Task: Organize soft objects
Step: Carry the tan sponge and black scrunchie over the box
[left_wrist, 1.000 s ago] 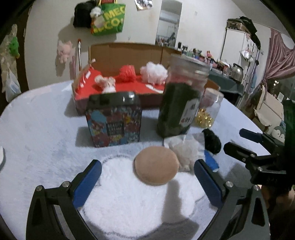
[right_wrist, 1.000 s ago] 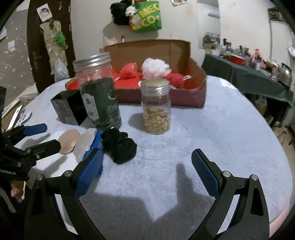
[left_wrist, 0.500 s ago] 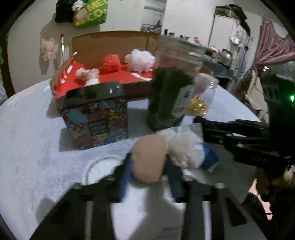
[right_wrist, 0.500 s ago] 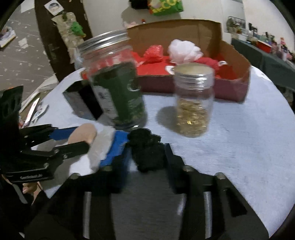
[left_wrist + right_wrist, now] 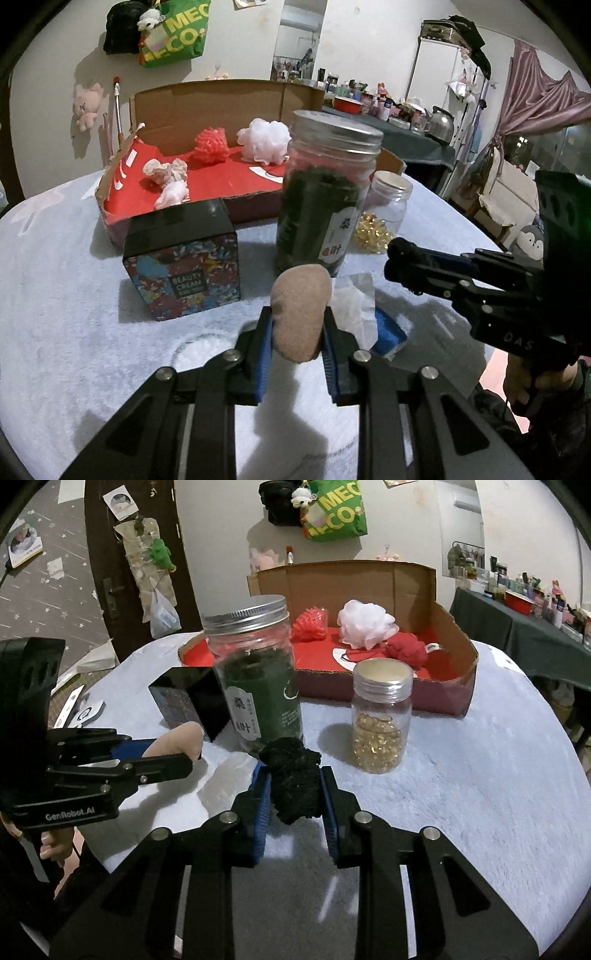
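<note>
My left gripper (image 5: 297,343) has its blue-padded fingers closed in on the tan sponge puff (image 5: 300,312), which sits squeezed upright between them, its rounded top poking out beyond the tips. My right gripper (image 5: 293,797) is likewise clamped on the black fuzzy pom (image 5: 293,782), which fills the gap between the pads and bulges above them. Both pieces are held just in front of the tall green-filled jar (image 5: 325,192), above the pale plush tablecloth (image 5: 55,295). A translucent white packet (image 5: 354,302) and a blue item (image 5: 388,332) lie on the cloth just right of the puff.

A second ago both pairs of jaws stood wide apart, with the puff lying flat on the white fluffy mat and the pom resting on the cloth beside my right gripper's left finger. Half a second ago the fingers were closing around them. Now the puff has turned onto its edge and looks clear of the mat.

The puff is matte, peach-brown and oval, pinched narrower where the pads press it. The pom is a dense, lumpy black tuft. Behind the jar stands the red-lined cardboard box (image 5: 458,657), holding a white mesh puff (image 5: 365,624) and red ones (image 5: 310,624); the small jar of gold beads (image 5: 380,723) sits just right of the pom.
</note>
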